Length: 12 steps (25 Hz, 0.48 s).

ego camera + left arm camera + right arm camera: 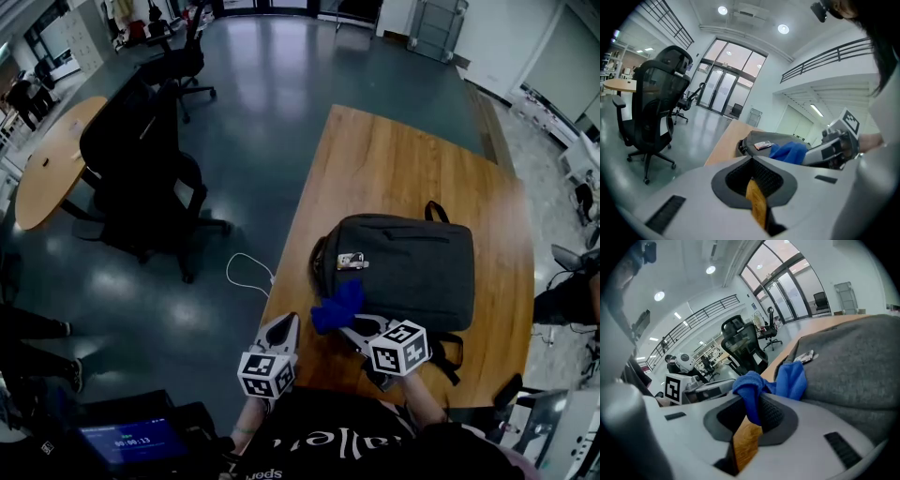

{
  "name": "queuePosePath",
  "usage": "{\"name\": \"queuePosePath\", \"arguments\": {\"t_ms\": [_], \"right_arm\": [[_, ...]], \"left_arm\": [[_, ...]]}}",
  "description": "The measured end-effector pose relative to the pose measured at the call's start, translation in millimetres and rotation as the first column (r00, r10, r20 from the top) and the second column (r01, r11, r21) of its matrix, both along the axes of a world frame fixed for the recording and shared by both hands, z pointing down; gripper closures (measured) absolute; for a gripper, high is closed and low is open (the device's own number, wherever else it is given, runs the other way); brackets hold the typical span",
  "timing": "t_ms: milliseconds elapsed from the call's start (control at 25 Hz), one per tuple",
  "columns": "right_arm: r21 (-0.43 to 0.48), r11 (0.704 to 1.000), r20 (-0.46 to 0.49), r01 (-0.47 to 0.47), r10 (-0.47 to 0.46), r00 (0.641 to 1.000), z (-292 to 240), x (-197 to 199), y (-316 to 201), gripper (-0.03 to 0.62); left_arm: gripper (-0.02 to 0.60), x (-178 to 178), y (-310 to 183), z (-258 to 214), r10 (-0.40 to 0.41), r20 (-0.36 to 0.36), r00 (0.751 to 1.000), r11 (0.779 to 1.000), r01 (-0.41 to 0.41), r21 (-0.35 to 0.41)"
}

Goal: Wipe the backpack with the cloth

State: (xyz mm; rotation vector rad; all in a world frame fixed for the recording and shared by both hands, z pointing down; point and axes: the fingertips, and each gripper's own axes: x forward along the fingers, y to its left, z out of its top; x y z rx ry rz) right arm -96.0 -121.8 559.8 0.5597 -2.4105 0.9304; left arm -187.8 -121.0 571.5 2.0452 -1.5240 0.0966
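Blue cloth [339,307] bunched against the left edge of the grey backpack [403,267], pinched tight in the jaws of the right gripper [752,404]. Backpack lies flat on the wooden table [394,159]. Left gripper [752,159] sits just left of the backpack, jaws pressed together, nothing in them. Black office chair [141,159] stands well left of the backpack.

Wooden table [403,159], bare at far end. Black office chair [141,155] stands left of it. White cable [246,256] loops beside table's left edge.
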Motion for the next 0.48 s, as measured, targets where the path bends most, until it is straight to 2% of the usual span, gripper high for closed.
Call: {"name": "queuePosePath", "arguments": {"t_ms": [160,320,480], "right_arm": [[0.015,1.0,0.007,-0.012,0.012,1.0,-18.8,10.0,-4.4,0.539],[0.148,0.989,0.045,-0.03,0.024,0.999,-73.5,8.2,-57.3,0.539],[0.288,0.956,0.014,-0.061,0.059,0.998,-114.4,22.4,-127.8,0.539]], "left_arm": [[0.583,2.7,0.2,0.4,0.018,0.001,1.0,1.0,-0.018,-0.003],[0.583,6.3,-1.8,-1.4,0.04,0.001,0.999,0.999,-0.04,-0.005],[0.583,19.5,0.3,-5.7,0.073,-0.003,0.997,0.997,-0.073,0.002]]}}
